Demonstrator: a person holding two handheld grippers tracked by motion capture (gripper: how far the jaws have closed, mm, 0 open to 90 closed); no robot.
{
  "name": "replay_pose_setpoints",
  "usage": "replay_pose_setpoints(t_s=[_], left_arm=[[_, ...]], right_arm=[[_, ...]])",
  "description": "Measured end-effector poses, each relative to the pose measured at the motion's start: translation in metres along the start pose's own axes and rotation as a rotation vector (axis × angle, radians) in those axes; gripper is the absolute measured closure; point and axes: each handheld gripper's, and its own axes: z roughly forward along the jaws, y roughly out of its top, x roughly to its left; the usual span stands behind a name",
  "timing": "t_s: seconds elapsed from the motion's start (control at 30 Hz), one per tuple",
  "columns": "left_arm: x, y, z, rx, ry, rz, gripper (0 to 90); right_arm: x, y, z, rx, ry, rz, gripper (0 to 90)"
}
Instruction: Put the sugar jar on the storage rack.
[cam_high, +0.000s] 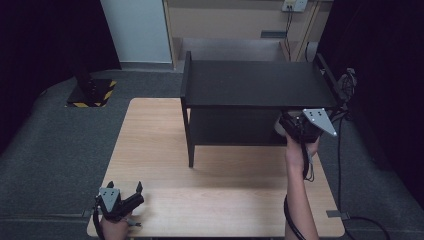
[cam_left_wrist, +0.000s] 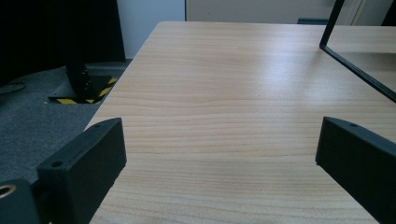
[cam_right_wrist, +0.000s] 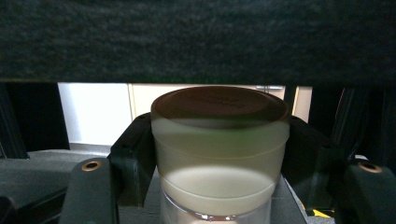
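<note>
Dark curtains and grey carpet surround our wooden table (cam_high: 165, 165), where a black shelf unit (cam_high: 252, 82) stands. Our right gripper (cam_right_wrist: 219, 154) grasps a cream, translucent jar (cam_right_wrist: 219, 154) with a brown lid (cam_right_wrist: 219, 103), held under the shelf's top board. It looks rigid, smooth and probably light; the straight wall below the lid seems the best hold. No writing is legible. Our left gripper (cam_high: 131, 196) rests released at the table's near corner.
</note>
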Motion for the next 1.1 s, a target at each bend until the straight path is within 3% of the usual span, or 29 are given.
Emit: replay_pose_setpoints(t_s=[0.7,0.87,1.1], left_arm=[[0.001,0.000,0.000,0.000,-0.001,-0.005,0.8],[0.001,0.000,0.000,-0.001,-0.002,-0.005,0.9],[0.001,0.000,-0.001,-0.003,-0.006,-0.006,0.9]], right_arm=[[-0.005,-0.002,0.001,-0.002,0.012,0.011,33.0],[0.002,0.002,-0.007,-0.025,-0.019,-0.003,26.7],[0.009,0.004,-0.017,-0.027,-0.043,-0.011,11.0]])
